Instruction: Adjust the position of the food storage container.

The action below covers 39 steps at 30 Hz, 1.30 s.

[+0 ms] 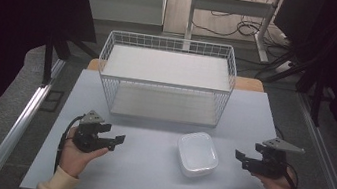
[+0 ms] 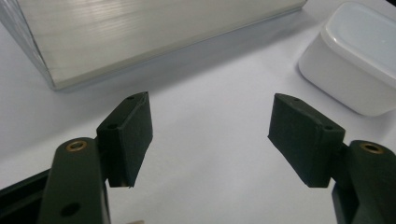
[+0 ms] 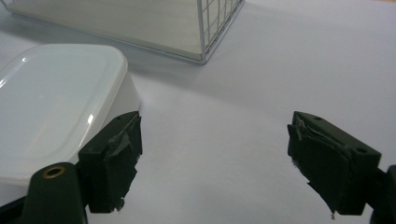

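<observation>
Rounded glossy white plastic container (image 1: 197, 154)

— Can any text, label, brand or number be read anywhere?

— None can be read. The lid of the white container (image 1: 197, 153) is plain, and no marking is seen on its wall in the left gripper view.

— And on the wire basket (image 1: 166, 76) or the table (image 1: 143, 182)?

— Nothing is printed there. No sign is carried by the black pads (image 2: 133, 135) either.
</observation>
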Tool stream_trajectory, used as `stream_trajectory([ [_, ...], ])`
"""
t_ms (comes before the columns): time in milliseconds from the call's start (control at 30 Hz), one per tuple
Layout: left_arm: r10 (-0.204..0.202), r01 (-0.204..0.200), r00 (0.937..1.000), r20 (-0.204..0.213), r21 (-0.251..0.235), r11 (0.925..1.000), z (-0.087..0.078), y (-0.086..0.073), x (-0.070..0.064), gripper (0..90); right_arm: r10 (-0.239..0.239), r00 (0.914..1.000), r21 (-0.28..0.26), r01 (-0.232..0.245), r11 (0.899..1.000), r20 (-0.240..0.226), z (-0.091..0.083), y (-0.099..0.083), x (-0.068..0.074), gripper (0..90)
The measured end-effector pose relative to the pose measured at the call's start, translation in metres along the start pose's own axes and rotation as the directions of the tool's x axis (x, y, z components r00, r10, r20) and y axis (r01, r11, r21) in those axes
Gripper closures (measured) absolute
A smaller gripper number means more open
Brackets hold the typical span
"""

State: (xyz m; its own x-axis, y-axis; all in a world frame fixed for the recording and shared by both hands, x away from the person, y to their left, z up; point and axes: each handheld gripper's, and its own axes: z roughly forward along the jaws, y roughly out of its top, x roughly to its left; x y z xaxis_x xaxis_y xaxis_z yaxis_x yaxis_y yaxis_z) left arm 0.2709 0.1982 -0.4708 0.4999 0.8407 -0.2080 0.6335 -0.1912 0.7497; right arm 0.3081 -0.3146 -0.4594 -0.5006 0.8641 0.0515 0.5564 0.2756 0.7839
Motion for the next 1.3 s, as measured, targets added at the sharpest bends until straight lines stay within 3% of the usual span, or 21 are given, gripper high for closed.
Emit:
stream_trajectory([
  [467,-0.035,0.035,0.9993,-0.013,-0.003,0.9994,-0.01,-0.005,0.006,28.8,0.008,0.9998,0.032,-0.007,0.999,-0.018,-0.002,-0.002,0.003,21.4],
  [1300,-0.043,0.043,0.9991,-0.005,0.006,0.9991,-0.01,-0.005,0.008,28.6,0.024,0.9989,0.064,-0.021,0.998,-0.04,0.001,0.001,0.003,25.5],
])
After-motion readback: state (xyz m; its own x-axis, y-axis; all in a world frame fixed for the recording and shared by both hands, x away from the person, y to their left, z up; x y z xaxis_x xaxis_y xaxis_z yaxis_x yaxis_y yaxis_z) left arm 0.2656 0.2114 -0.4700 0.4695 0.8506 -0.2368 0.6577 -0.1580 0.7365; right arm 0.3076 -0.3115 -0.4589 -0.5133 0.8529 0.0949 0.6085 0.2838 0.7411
